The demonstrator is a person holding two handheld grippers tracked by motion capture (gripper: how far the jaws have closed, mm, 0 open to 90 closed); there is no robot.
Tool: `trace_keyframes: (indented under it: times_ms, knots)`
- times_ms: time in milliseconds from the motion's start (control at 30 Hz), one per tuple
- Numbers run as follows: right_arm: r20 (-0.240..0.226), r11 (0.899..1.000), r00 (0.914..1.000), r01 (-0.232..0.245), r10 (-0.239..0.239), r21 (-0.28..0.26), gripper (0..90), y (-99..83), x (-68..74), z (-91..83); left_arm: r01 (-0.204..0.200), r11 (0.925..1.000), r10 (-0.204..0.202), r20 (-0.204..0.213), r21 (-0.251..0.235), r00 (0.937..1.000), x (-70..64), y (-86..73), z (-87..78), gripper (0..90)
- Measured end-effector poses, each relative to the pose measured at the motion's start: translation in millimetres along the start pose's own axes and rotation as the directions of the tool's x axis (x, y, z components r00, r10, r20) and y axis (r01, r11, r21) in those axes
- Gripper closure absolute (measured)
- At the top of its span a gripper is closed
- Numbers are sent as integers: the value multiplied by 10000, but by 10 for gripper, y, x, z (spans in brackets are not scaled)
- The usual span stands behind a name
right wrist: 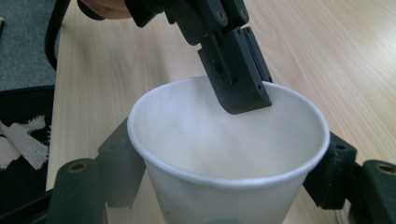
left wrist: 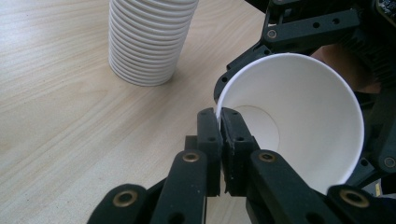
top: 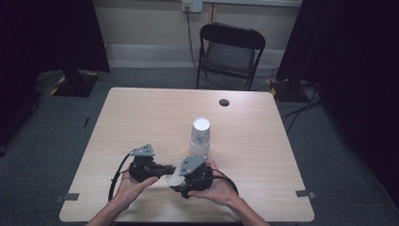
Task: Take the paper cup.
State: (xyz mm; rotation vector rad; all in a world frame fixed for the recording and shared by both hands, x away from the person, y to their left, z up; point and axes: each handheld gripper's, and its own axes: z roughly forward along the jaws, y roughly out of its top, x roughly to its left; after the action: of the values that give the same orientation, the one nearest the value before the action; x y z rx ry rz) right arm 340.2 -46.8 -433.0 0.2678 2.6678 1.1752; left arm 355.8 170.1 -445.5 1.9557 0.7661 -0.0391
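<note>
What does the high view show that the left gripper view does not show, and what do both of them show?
High view alone: the black folding chair beyond the table, the dark round hole in the tabletop, and the person's hands.

Left gripper view alone: the left claw shut on the rim of the single paper cup, one jaw inside, and the cup's inner bottom.

Both: the stack of cups, the wooden table, that single cup and the right claw around it.
</note>
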Motion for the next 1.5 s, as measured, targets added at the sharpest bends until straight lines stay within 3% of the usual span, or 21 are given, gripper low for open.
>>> trace_keyframes:
  times_ms: [333,533,800,900,967,1033,1067,1100,1133,1167,1200,1333,1367,1400,1433,1467,1500]
  knots:
    - [112,9999,9999,-3,5,-164,278,-22,-11,1,288,9996,-288,132,-56,9995,38,-7,7,875]
    - [96,9999,9999,40,-39,-162,289,-26,-3,-5,65,9999,-64,23,-158,10000,17,-13,5,857]
    - [302,9993,9992,-236,244,-292,293,-109,-20,-78,-344,9973,346,21,-641,9994,-30,-2,-46,746]
    - [408,9993,9987,-304,314,-239,291,-154,-29,-101,-378,9966,377,-25,-728,9993,-37,8,-62,695]
    - [502,9985,9976,-458,473,-302,290,-197,-54,-139,-139,9959,137,-33,-896,9999,-22,20,-84,680]
    - [673,9960,9946,-760,791,-475,289,-251,-96,-215,-207,9953,182,-274,-948,9995,-13,34,-106,624]
    - [726,9952,9936,-831,868,-518,289,-268,-108,-242,-491,9948,434,-650,-895,9969,-14,47,-130,600]
    - [726,9952,9936,-831,868,-518,289,-268,-108,-242,-491,9948,434,-650,-895,9969,-14,47,-130,559]
    - [922,9934,9903,-992,1042,-568,289,-304,-125,-297,-765,9936,669,-1132,-827,9913,-1,49,-145,515]
    - [969,9920,9885,-1100,1157,-625,288,-323,-138,-325,-765,9936,669,-1132,-827,9913,-1,49,-145,490]
    - [1041,9900,9862,-1218,1288,-713,288,-341,-151,-355,-1100,9921,989,-1652,-595,9813,23,33,-135,463]
    - [1258,9758,9720,-1839,1985,-1187,287,-418,-223,-491,-1118,9934,1035,-2188,-256,9703,88,-5,-152,379]
    - [1258,9758,9720,-1839,1985,-1187,287,-418,-223,-491,-1118,9934,1035,-2188,-256,9703,88,-5,-152,369]
    - [1213,9641,9635,-2202,2388,-1483,287,-465,-273,-565,-989,9947,900,-2292,-276,9692,128,-20,-183,360]
    - [1213,9641,9635,-2202,2388,-1483,287,-465,-273,-565,-989,9947,900,-2292,-276,9692,128,-20,-183,352]
    - [1260,9552,9554,-2454,2672,-1655,287,-507,-313,-633,-865,9960,784,-2483,-218,9655,163,-37,-219,342]
    - [1279,9521,9524,-2536,2766,-1707,287,-527,-329,-664,-802,9967,743,-2581,-121,9633,179,-47,-242,333]
